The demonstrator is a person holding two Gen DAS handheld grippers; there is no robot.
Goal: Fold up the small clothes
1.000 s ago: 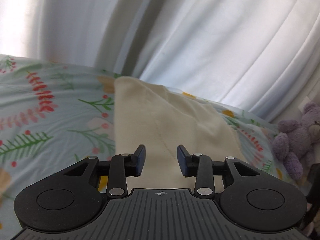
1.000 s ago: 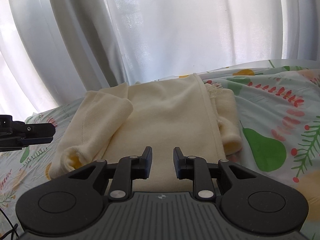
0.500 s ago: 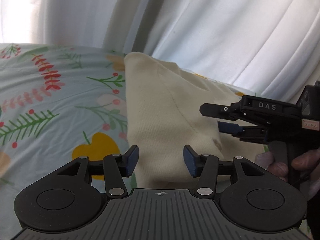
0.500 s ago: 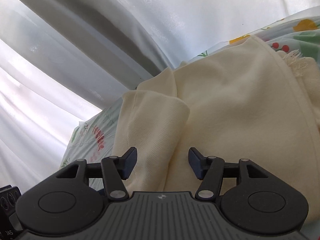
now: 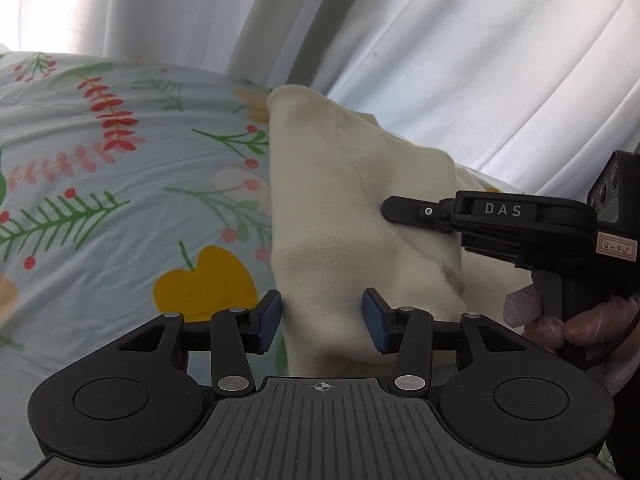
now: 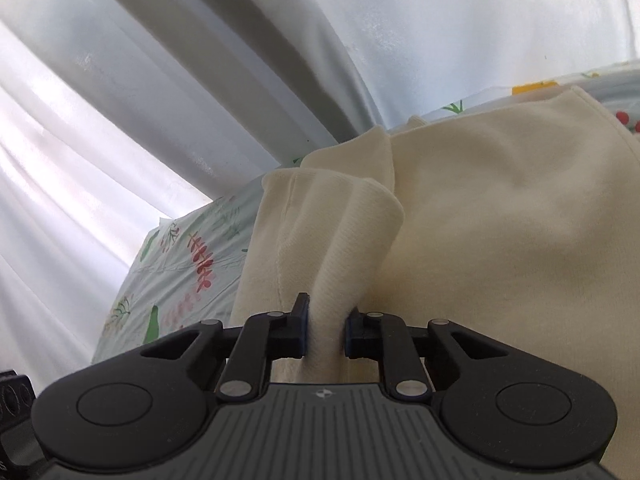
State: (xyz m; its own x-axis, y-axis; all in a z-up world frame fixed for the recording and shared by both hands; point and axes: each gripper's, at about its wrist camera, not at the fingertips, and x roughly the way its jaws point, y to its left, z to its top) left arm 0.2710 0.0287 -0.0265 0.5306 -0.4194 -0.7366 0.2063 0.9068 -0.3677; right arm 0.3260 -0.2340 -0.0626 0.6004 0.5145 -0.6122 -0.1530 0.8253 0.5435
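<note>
A cream knit garment (image 5: pixel 344 216) lies on the floral bed sheet (image 5: pixel 120 208), with one sleeve (image 6: pixel 340 232) folded across its body. My left gripper (image 5: pixel 322 316) straddles the garment's near left edge. Its jaws are closing with the cloth between them, and the pads stand wide and do not pinch it. My right gripper (image 6: pixel 326 328) is closing, and its pads press on a raised fold of the sleeve. In the left wrist view the right gripper (image 5: pixel 394 212) reaches in from the right, its tip on the garment.
White curtains (image 5: pixel 460 60) hang right behind the bed's far edge. A gloved hand (image 5: pixel 560 320) holds the right gripper at the right of the left wrist view. Bare sheet stretches to the left of the garment (image 6: pixel 180 264).
The right gripper swung left over the garment, opened wide, then closed on the sleeve fold. It came into the left wrist view. The left gripper sank a little and its jaws widened.
</note>
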